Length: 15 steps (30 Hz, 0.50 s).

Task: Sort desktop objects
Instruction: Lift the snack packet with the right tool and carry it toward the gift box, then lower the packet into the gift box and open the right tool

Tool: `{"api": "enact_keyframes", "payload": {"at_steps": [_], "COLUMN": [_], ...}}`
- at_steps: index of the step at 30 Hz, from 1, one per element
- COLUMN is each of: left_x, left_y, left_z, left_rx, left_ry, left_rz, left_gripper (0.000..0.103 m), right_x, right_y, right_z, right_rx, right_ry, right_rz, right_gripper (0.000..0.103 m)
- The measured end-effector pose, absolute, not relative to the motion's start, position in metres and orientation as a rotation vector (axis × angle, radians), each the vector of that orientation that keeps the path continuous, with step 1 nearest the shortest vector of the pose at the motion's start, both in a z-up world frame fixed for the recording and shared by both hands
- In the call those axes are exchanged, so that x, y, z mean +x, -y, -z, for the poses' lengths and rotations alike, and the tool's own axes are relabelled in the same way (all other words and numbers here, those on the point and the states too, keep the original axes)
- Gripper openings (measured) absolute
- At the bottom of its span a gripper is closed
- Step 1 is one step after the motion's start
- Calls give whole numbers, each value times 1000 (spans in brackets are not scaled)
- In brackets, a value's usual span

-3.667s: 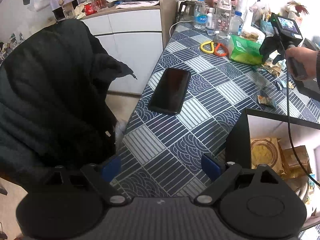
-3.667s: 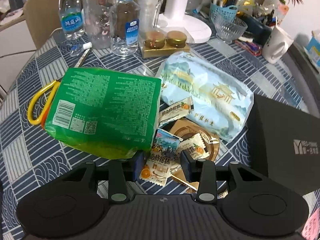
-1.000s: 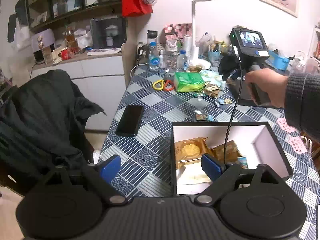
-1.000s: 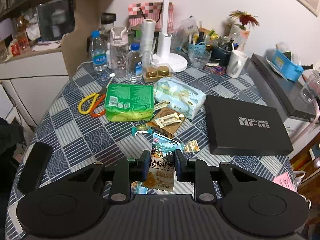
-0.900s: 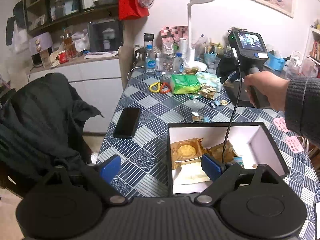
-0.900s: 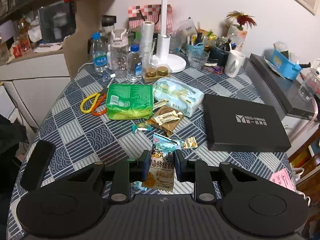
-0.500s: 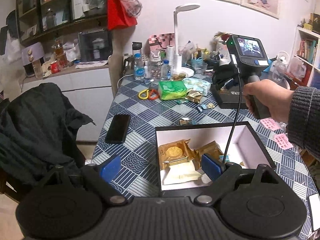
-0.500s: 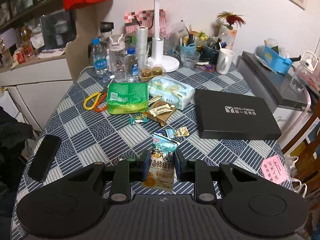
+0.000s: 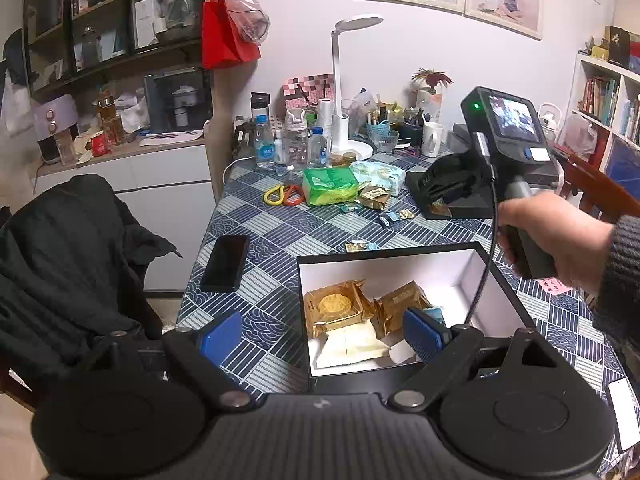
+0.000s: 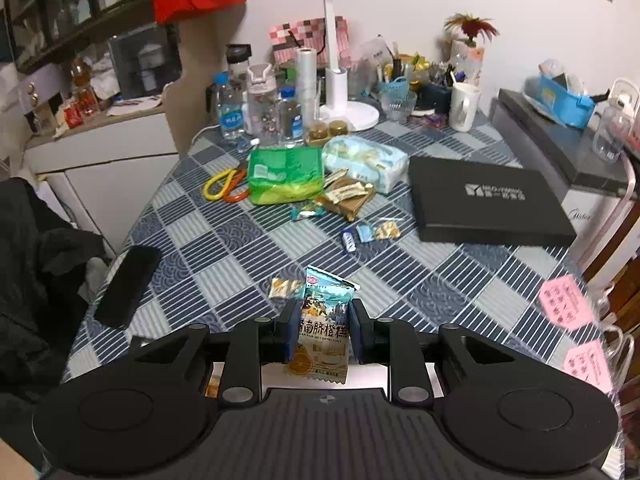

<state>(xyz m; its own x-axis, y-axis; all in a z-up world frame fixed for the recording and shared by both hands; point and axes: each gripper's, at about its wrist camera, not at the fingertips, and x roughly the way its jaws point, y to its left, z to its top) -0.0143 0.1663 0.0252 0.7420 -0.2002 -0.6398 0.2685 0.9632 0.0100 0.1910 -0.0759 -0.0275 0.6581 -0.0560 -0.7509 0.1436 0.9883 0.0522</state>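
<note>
right gripper point(image 10: 323, 336) is clamped on a flat, crinkly foil snack packet point(image 10: 322, 330), held upright by its side edges above the table near the open box point(image 9: 496, 280), probably so it drops in cleanly. left gripper point(image 9: 322, 330) is spread wide and empty over the box, which is rigid, black outside, white inside, with gold-wrapped packs point(image 9: 336, 308) in it.

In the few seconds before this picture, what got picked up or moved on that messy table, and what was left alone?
The right gripper, earlier nosing into the snack pile beside the green bag, closed on an orange-cake snack packet and carried it back toward the open box. The left gripper pulled back too, open and empty. The phone, scissors, black lid and the other snacks stayed put.
</note>
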Motion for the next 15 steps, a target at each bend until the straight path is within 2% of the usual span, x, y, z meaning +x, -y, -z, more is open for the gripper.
{"api": "enact_keyframes", "payload": {"at_steps": [15], "left_x": [-12], "left_y": [-174], "left_z": [-23], "left_rx": [74], "left_ry": [-701], "left_rz": [245], "left_gripper": [103], "right_x": [150], "right_y": [78], "right_z": [57], "right_rx": [225], "right_ry": [-891], "right_rz": [69], "right_gripper": [26]}}
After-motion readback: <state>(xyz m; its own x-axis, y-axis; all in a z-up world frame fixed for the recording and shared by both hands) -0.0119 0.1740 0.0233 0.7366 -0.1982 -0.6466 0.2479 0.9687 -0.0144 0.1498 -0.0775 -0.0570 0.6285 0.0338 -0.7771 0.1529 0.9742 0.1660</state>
